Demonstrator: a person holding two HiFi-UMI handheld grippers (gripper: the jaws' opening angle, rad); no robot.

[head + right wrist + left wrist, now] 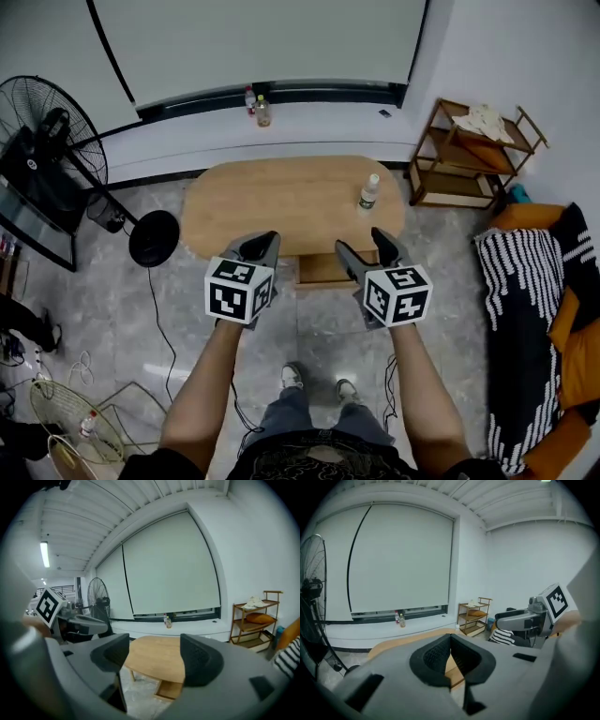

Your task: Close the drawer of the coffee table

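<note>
Under the one coffee table [281, 199], its single drawer [323, 269] stood pulled out. One bottle [369, 191] stood on top, two bottles [263, 111] on the ledge [319, 118]. The left gripper [261, 242] was closed and empty; the right gripper [364, 242] gaped, empty.

My left tool [256, 246] and right tool [362, 244] are grey with black pads, and each carries a black-and-white marker cube [239, 291]. Ahead of them, the worktop [281, 197] and its drawer [323, 270] are pale wood. Right of the right tool I see a black-and-white striped throw [520, 281] on orange cushions [579, 361].
</note>
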